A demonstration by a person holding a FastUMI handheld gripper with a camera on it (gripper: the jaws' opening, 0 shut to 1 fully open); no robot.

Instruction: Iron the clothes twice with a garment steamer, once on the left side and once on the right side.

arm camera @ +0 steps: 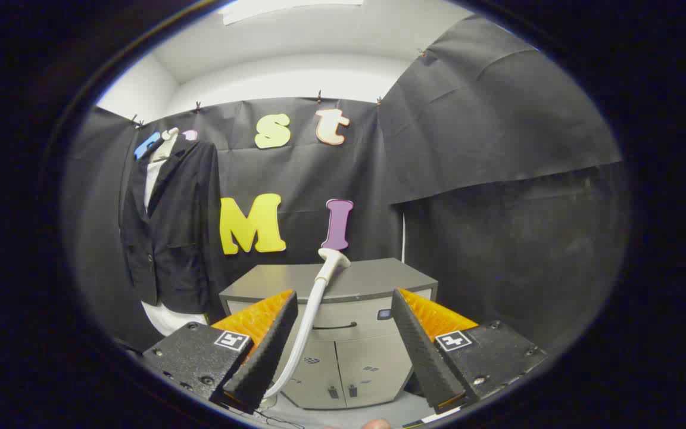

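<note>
Gripper [343, 351] fingers spread wide, holding nothing. Just beyond them, nearer the left finger, the steamer head [333, 258] rests on the far grey cabinet [373, 280], its white hose [306, 333] trailing down near. Head judged light and rigid, hose limp; grasp the neck below the head. Black jacket [170, 226] hangs far left, soft.

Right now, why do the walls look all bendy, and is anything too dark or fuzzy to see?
In the gripper view, the fisheye lens curves the straight lines, so the grey cabinet and walls bow. Light comes from the bright ceiling panel. The dark jacket on the white mannequin blends into the black cloth, so its folds are hard to see. The white steamer hose with its flat head looks sharp. The open tool holds nothing.
</note>
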